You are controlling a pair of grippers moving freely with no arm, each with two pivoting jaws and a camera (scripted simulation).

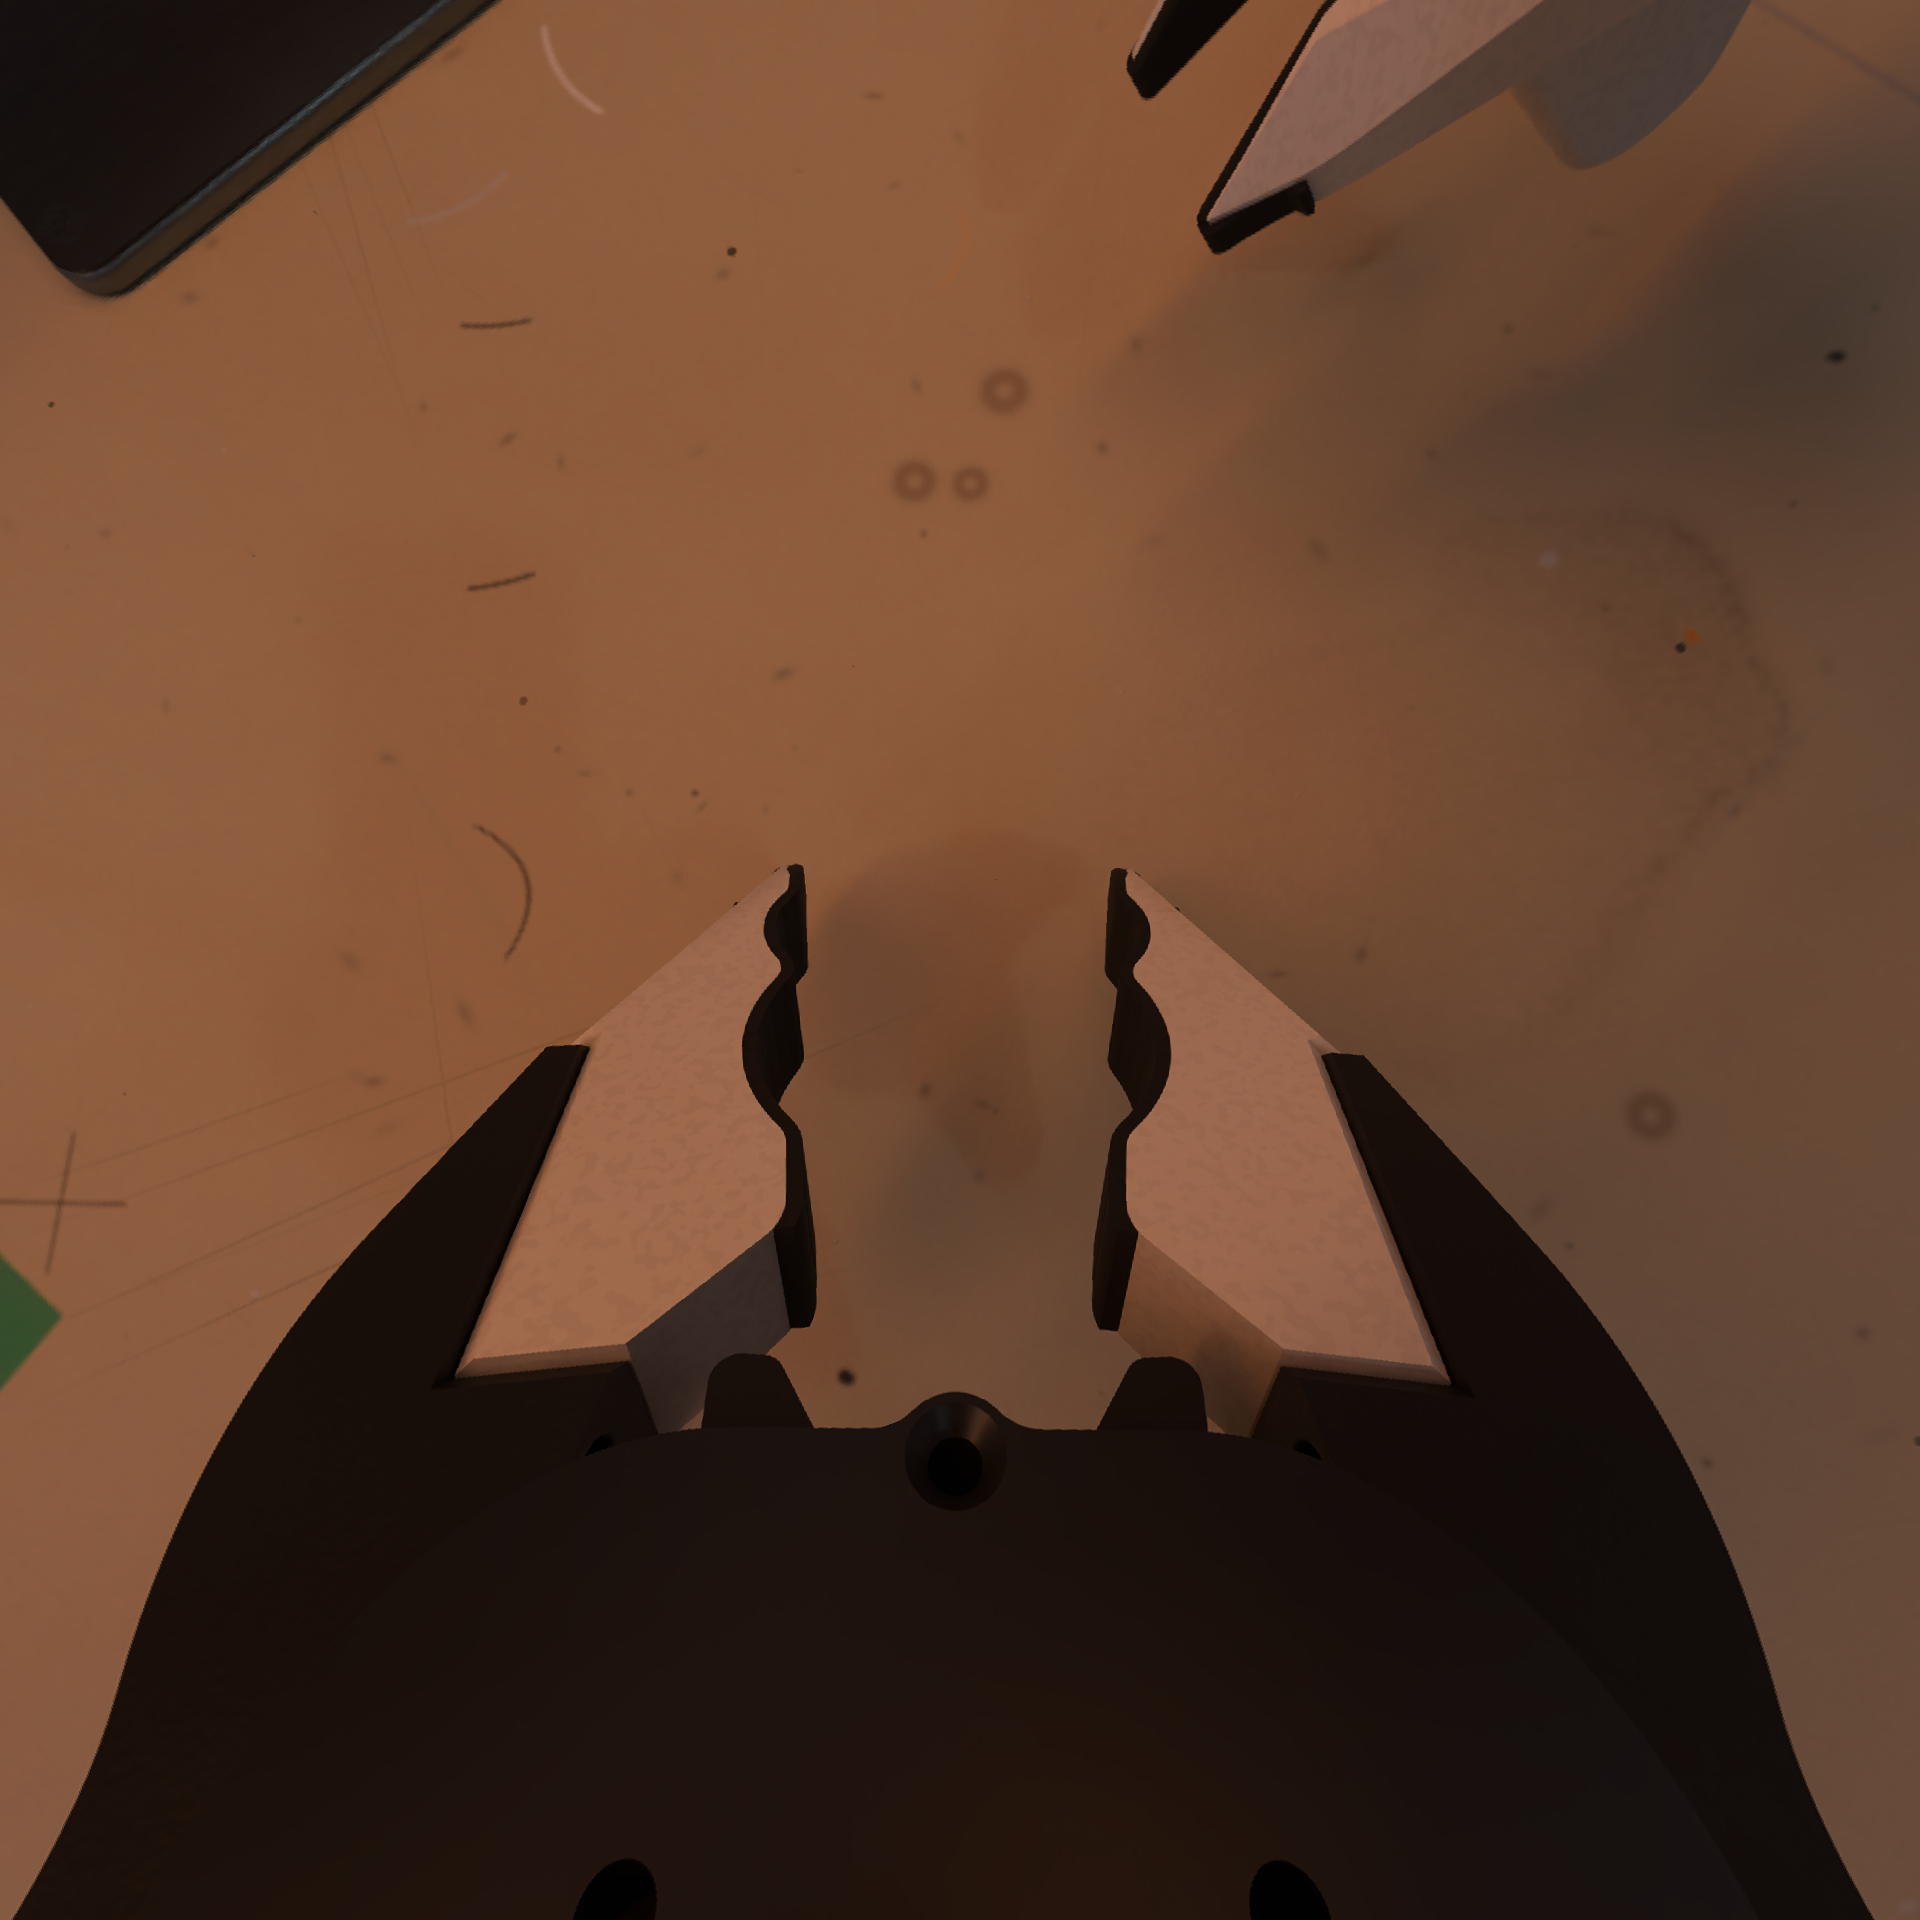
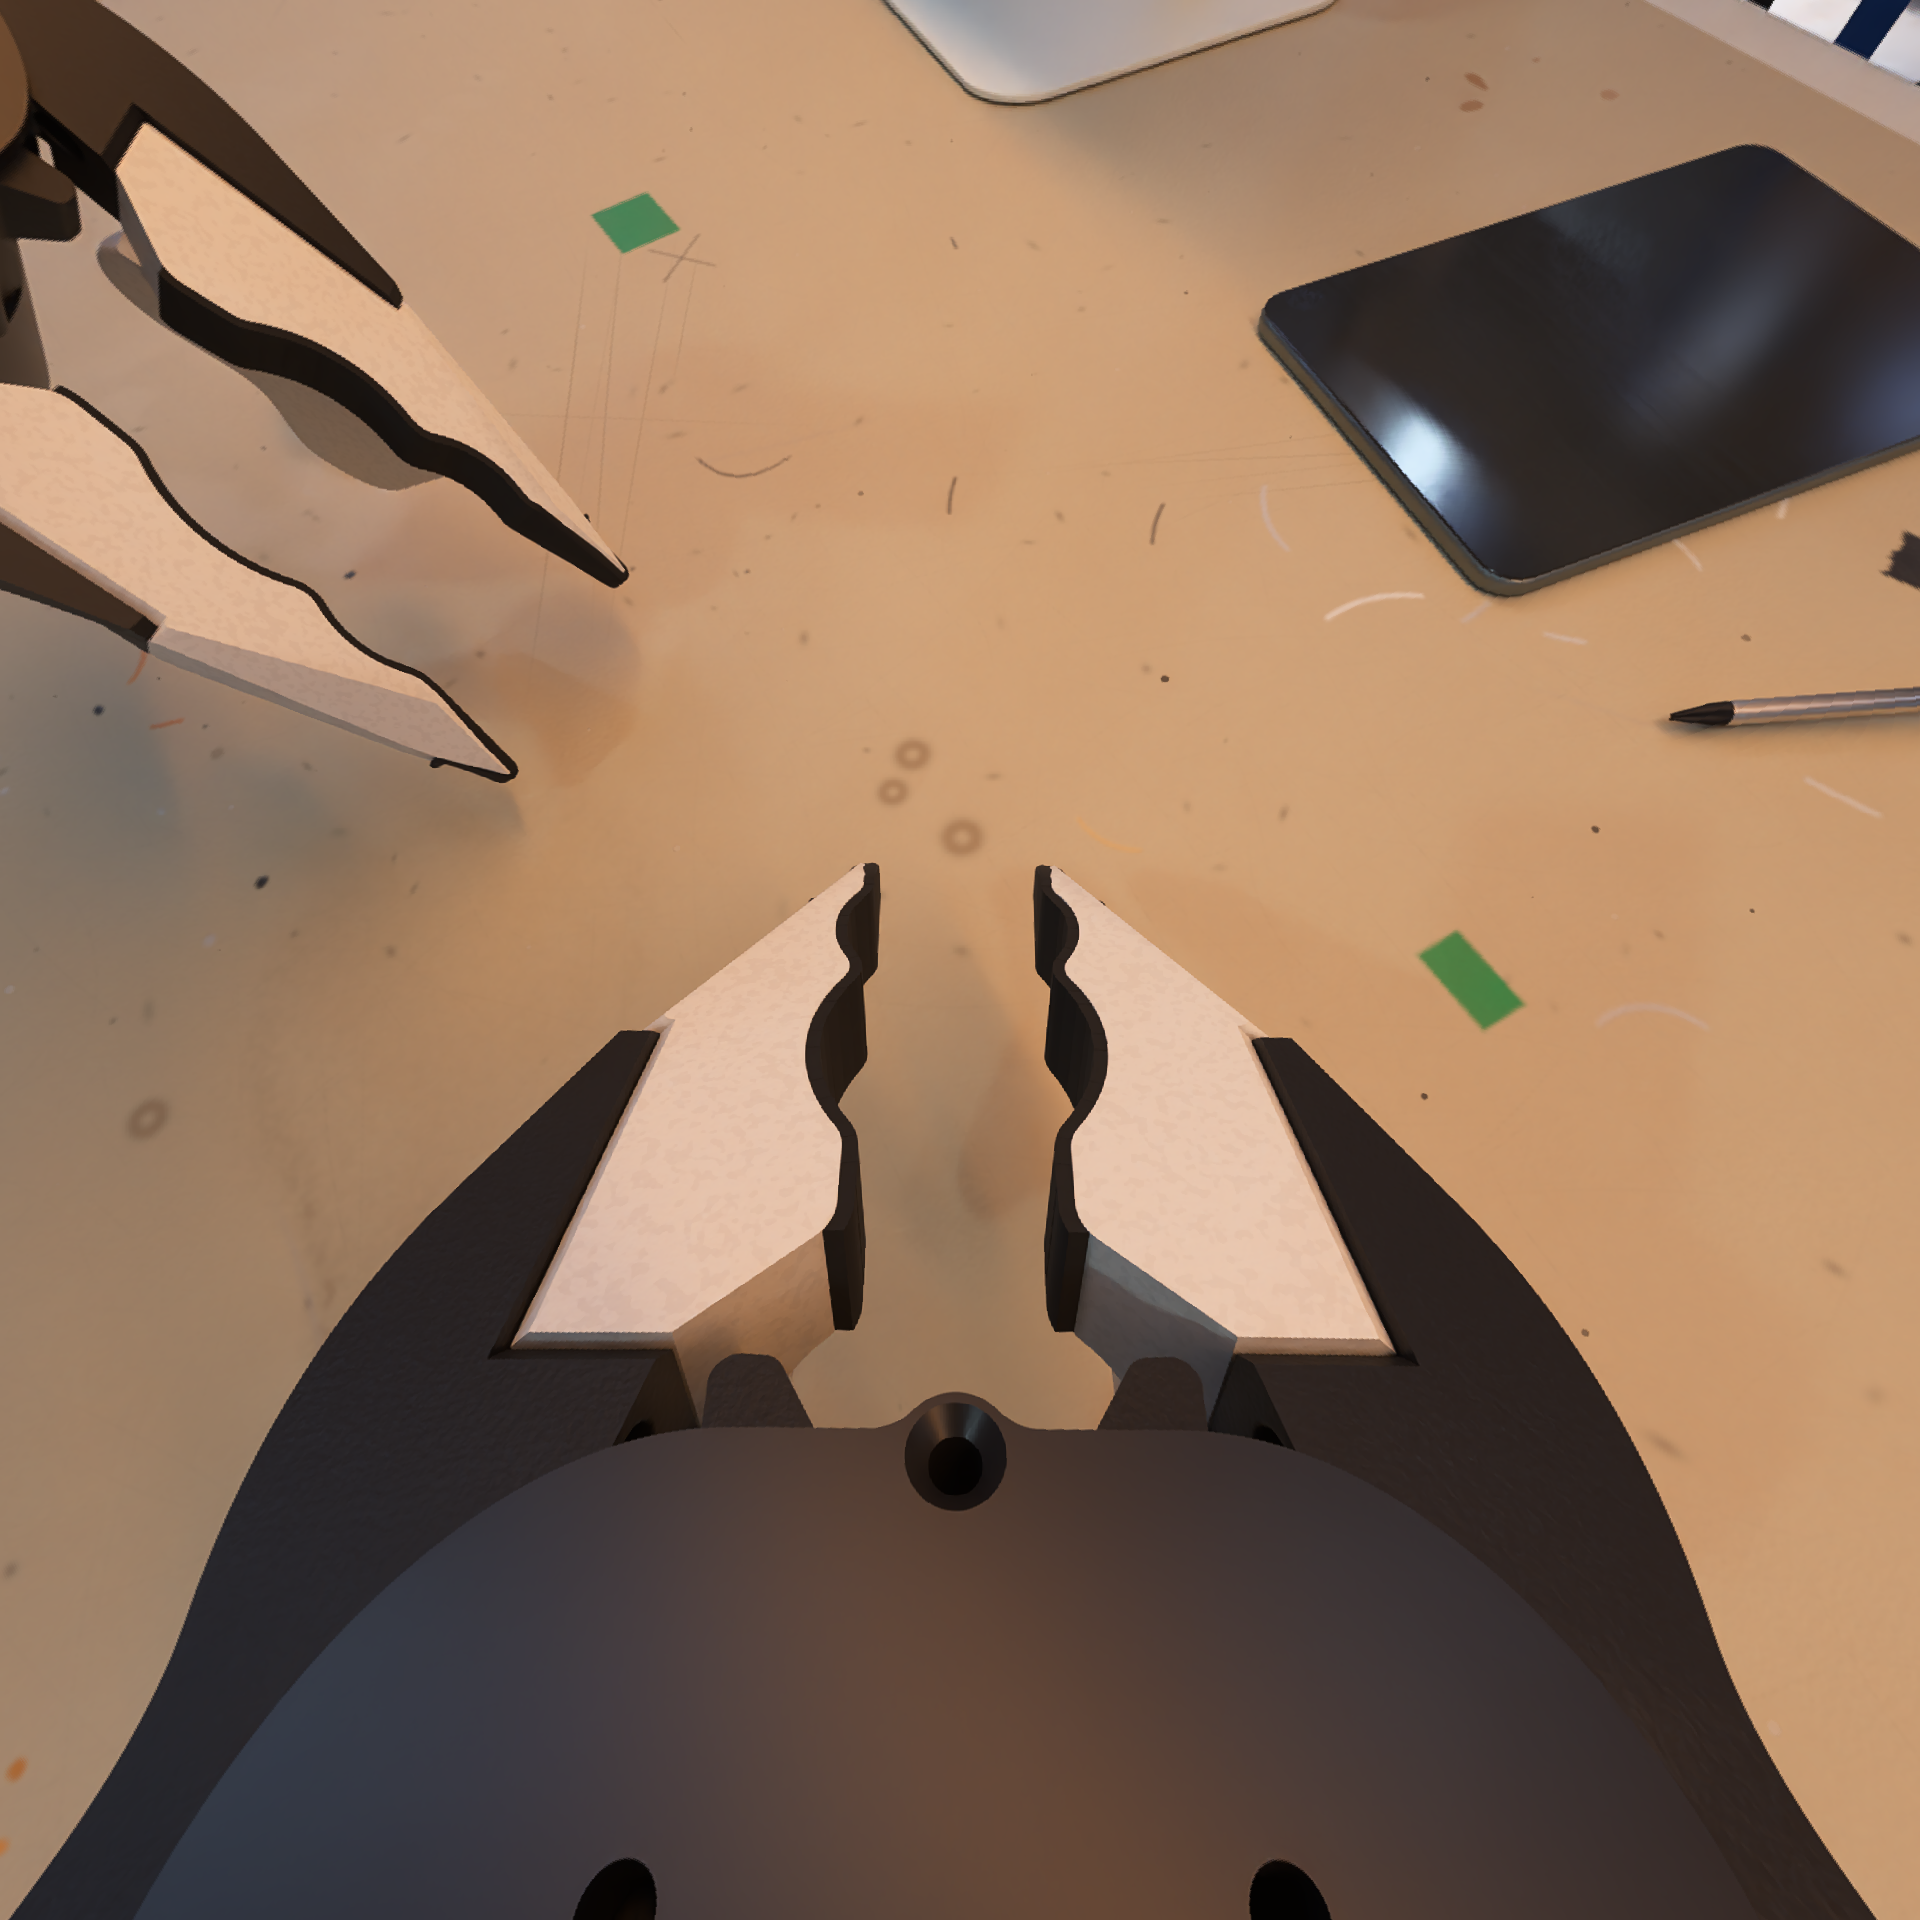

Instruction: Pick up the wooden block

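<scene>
No wooden block shows in either view. My left gripper (image 1: 956, 873) is open and empty, hovering over the bare tan tabletop (image 1: 727, 623). My right gripper (image 2: 956, 868) is open with a narrower gap, and holds nothing above the table. The left gripper also shows in the right wrist view (image 2: 566, 675) at the upper left, its fingers apart and pointing toward the table's middle. The right gripper's fingertips show in the left wrist view (image 1: 1174, 156) at the top right.
A dark tablet (image 2: 1621, 364) lies at the upper right and also shows in the left wrist view (image 1: 177, 114) at the top left. A grey stylus (image 2: 1797, 709) lies to the right. Green tape patches (image 2: 634, 221) (image 2: 1470, 979) mark the table. A pale flat base (image 2: 1091, 42) is at the top.
</scene>
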